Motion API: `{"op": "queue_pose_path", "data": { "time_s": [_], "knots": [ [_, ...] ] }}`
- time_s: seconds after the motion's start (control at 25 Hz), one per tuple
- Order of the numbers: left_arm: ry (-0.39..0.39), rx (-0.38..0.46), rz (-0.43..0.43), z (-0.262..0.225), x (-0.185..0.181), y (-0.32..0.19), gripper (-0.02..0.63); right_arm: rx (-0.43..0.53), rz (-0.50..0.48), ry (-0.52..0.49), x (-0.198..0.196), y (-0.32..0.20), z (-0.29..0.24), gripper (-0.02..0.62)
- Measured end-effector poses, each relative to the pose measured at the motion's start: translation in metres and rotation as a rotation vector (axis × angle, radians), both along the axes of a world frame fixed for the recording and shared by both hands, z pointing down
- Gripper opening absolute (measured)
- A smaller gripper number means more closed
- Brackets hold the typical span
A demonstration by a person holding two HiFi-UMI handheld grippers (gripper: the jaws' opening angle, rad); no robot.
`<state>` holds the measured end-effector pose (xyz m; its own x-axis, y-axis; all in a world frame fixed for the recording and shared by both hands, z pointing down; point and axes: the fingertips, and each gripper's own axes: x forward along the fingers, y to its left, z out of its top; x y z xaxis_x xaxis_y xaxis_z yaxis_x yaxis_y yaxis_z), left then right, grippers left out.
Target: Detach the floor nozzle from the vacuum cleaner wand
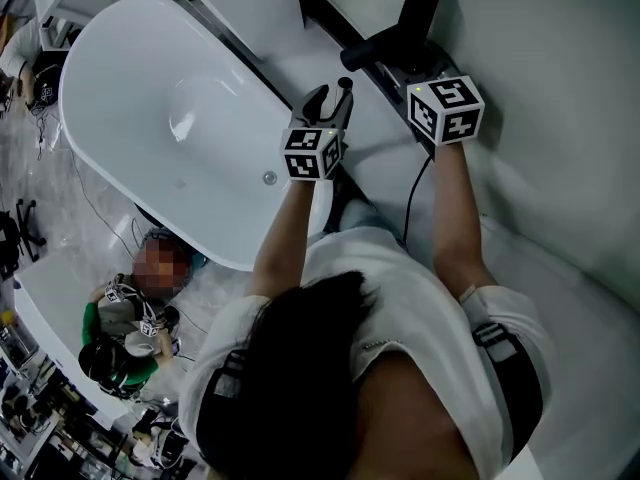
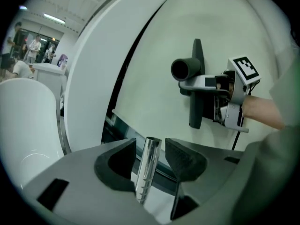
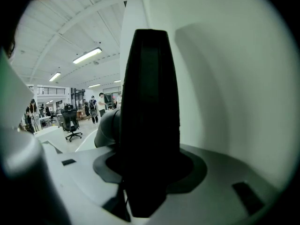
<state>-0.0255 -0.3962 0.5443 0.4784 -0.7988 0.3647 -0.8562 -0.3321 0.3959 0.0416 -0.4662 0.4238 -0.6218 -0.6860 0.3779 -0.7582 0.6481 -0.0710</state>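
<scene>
Slim cylindrical wand tube (image 2: 147, 168): polished metal, mirror-bright. Black floor nozzle (image 3: 150, 116): matt plastic, smooth. White oval bathtub (image 1: 150, 78): glossy, smooth.

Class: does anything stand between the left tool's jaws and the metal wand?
Nothing visible does. The wand stands bare between the left tool's open jaws, a gap on each side; the floor nozzle sits apart, clamped in the right tool.

The person is wearing a white short-sleeved T-shirt (image 1: 390, 278) with black patches on both sleeves. The grey moulded plastic left gripper (image 2: 151, 149) and right gripper (image 3: 150, 165) are each carrying a white cube with black square markers (image 1: 313, 152). A thin black cable (image 1: 412, 203) is trailing from the right one.
</scene>
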Motion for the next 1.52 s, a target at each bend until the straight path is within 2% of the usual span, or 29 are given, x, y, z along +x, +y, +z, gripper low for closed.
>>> {"op": "queue_pose_path", "data": {
  "time_s": [0.12,0.32,0.48,0.56,0.68,0.88,1.08,1.28,1.52],
  "knots": [
    [0.008,0.033,-0.043,-0.019,-0.015,0.005,0.183,0.012,0.033,-0.006,0.002,0.008,-0.003,0.216],
    [-0.018,0.091,-0.069,-0.049,-0.026,0.021,0.181,0.035,0.028,0.079,0.009,0.039,-0.002,0.216],
    [-0.025,0.157,-0.085,-0.078,-0.03,0.046,0.181,0.041,0.084,0.047,0.017,0.07,-0.005,0.216],
    [-0.037,0.167,-0.082,-0.09,-0.031,0.058,0.176,0.06,0.112,0.062,0.019,0.082,-0.008,0.216],
    [-0.051,0.171,-0.089,-0.101,-0.034,0.073,0.157,0.072,0.15,0.086,0.02,0.098,-0.007,0.216],
    [-0.088,0.214,-0.117,-0.113,-0.041,0.099,0.11,0.059,0.21,0.06,0.02,0.125,0.002,0.216],
    [-0.122,0.211,-0.143,-0.107,-0.044,0.125,0.036,0.05,0.234,0.047,0.014,0.154,0.021,0.216],
    [-0.143,0.177,-0.174,-0.124,-0.056,0.147,0.007,0.05,0.216,0.059,0.001,0.184,0.004,0.216],
    [-0.111,0.161,-0.184,-0.146,-0.062,0.171,0.005,0.043,0.205,0.069,-0.013,0.211,-0.013,0.216]
  ]
}}
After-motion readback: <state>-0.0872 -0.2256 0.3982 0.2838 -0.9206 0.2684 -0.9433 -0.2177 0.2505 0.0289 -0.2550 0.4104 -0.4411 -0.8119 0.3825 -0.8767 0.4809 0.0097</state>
